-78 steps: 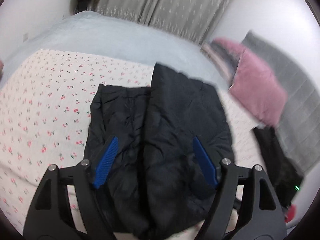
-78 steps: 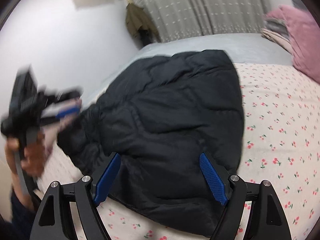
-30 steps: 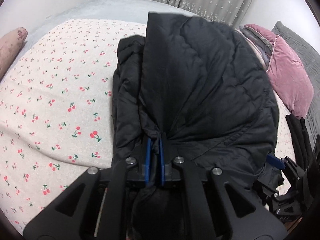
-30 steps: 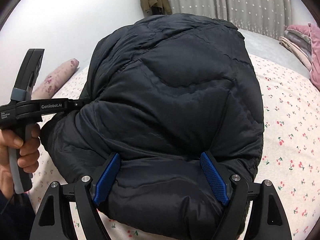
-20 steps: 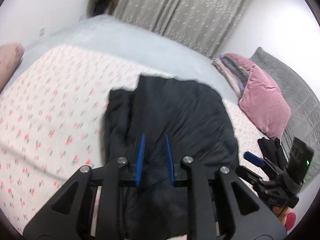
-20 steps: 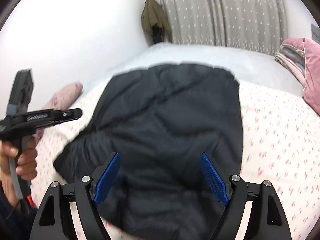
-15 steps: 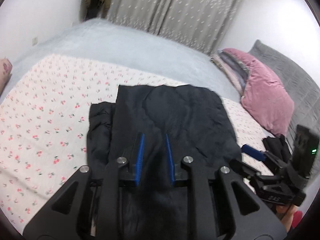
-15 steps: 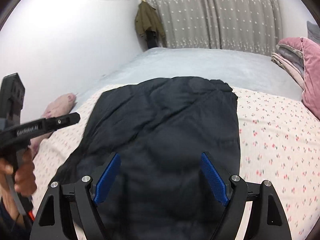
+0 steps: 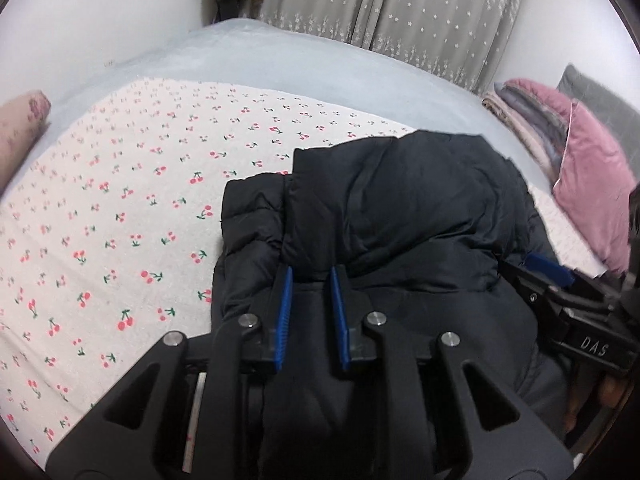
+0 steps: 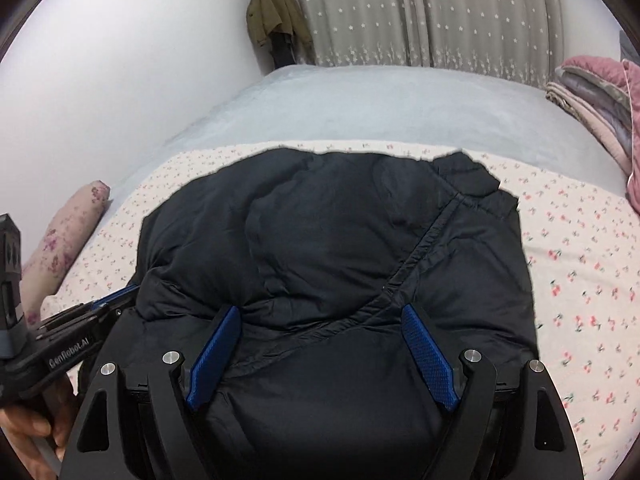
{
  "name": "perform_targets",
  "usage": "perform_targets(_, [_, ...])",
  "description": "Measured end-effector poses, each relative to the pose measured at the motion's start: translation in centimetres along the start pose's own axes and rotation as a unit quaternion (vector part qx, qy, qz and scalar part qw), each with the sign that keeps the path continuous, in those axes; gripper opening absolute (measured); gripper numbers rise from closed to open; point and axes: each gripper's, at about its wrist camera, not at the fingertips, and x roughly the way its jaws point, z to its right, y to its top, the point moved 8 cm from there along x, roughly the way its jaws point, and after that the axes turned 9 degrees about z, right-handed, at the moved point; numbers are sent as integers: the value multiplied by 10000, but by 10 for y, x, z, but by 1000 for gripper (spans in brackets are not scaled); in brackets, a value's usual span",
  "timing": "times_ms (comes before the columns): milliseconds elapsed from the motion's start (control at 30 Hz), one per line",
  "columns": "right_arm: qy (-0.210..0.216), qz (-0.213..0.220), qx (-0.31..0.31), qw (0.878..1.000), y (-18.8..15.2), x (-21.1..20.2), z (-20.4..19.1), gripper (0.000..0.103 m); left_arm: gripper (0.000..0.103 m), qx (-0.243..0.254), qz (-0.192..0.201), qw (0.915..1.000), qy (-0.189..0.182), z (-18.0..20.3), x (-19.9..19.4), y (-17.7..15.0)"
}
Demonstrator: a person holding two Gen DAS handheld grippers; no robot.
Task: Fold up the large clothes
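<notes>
A black puffer jacket (image 9: 400, 220) lies folded on the cherry-print sheet (image 9: 120, 220), one layer lapped over another. My left gripper (image 9: 310, 276) hovers at the near edge of the upper layer, its blue pads a narrow gap apart with only the fabric below showing through. In the right wrist view the jacket (image 10: 340, 240) fills the middle, a diagonal seam crossing it. My right gripper (image 10: 320, 311) stands wide open over its near part, pads clear of the cloth. The left gripper's fingertips (image 10: 116, 298) show at the jacket's left edge, held by a hand (image 10: 32, 432).
A pink velvet pillow (image 9: 592, 184) and stacked blankets sit at the right by a grey cushion. A rolled floral bolster (image 10: 68, 236) lies at the bed's left edge. A pale blue blanket (image 9: 280, 60) covers the far half; curtains and a hanging olive coat (image 10: 276, 16) stand behind.
The left jaws let go of the jacket fold and stand slightly apart. The lifted jacket has dropped and lies flatter on the sheet. Both grippers drew back; the left then closed in again.
</notes>
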Motion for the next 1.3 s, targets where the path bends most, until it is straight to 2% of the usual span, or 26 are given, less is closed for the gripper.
perform_targets(233, [-293, -44, -120, 9995, -11, 10, 4, 85, 22, 69, -15, 9999, 92, 0, 5, -4])
perform_targets(333, [-386, -46, -245, 9989, -12, -11, 0, 86, 22, 50, -97, 9999, 6, 0, -3, -2])
perform_targets(400, [-201, 143, -94, 9997, -14, -42, -1, 86, 32, -92, -179, 9997, -98, -1, -17, 2])
perform_targets(467, [-116, 270, 47, 9996, -22, -76, 6, 86, 58, -160, -102, 9993, -328, 3, -43, 6])
perform_targets(567, [-22, 281, 292, 9992, -43, -118, 27, 87, 79, -96, 156, 9985, -514, 14, -80, 1])
perform_targets(667, [-33, 298, 636, 9975, -59, -147, 46, 87, 81, -58, -115, 9986, -519, 20, -91, -22])
perform_targets(767, [96, 371, 1080, 9934, -72, -161, 64, 88, 81, -241, -454, 9983, -284, 9, -81, -36])
perform_targets(933, [487, 63, 1910, 9804, -84, -149, 86, 88, 81, -643, -428, 9967, -241, -16, -86, -37])
perform_targets(1133, [1030, -302, 2617, 9592, -102, -130, 88, 88, 81, -1359, -1011, 9825, -779, -23, -73, -59])
perform_targets(1200, [1062, -336, 2703, 9563, -104, -126, 86, 88, 81, -1279, -984, 9830, -872, -20, -75, -58])
perform_targets(1300, [1011, -424, 2675, 9573, -108, -120, 84, 88, 81, -1051, -861, 9874, -811, -17, -80, -56])
